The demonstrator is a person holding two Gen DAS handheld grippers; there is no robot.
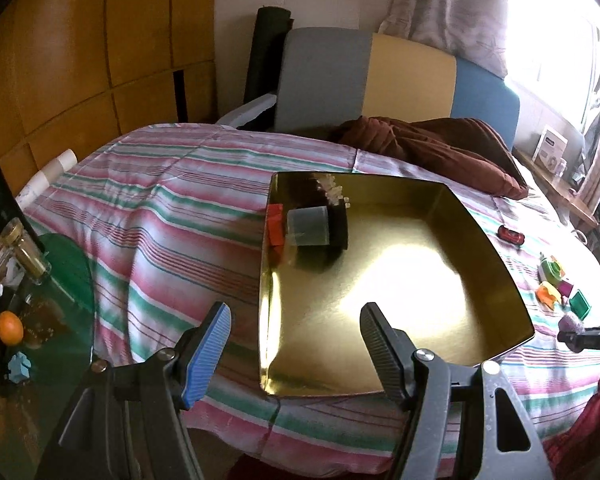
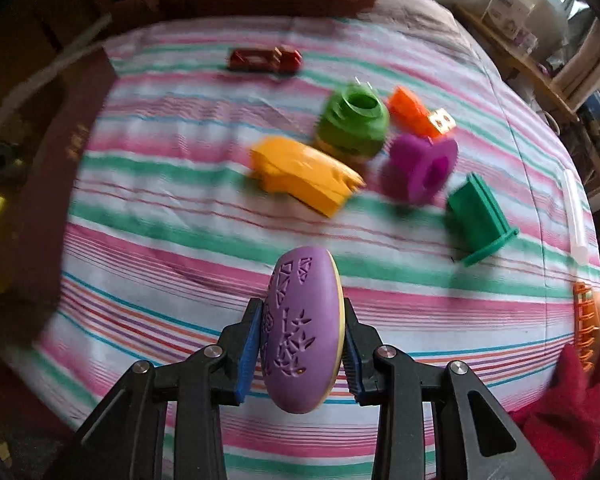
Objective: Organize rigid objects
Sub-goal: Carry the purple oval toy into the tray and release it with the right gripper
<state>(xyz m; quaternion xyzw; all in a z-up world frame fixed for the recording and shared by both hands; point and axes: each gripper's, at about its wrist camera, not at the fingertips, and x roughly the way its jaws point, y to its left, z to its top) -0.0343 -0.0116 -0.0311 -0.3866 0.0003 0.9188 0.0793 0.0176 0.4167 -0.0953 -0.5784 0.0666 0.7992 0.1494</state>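
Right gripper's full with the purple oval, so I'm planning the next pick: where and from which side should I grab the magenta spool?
A judgement: take the magenta spool by its narrow barrel, between the two flanges, coming down from above. It lies on its side with the open flange facing right. The green ribbed piece sits close on its left and the orange piece behind, so set the fingers front and back, across the barrel.

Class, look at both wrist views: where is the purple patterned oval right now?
In the right wrist view the purple oval sits low and centre, clamped between the right gripper pads above the striped bedspread, nearer the camera than the yellow piece.
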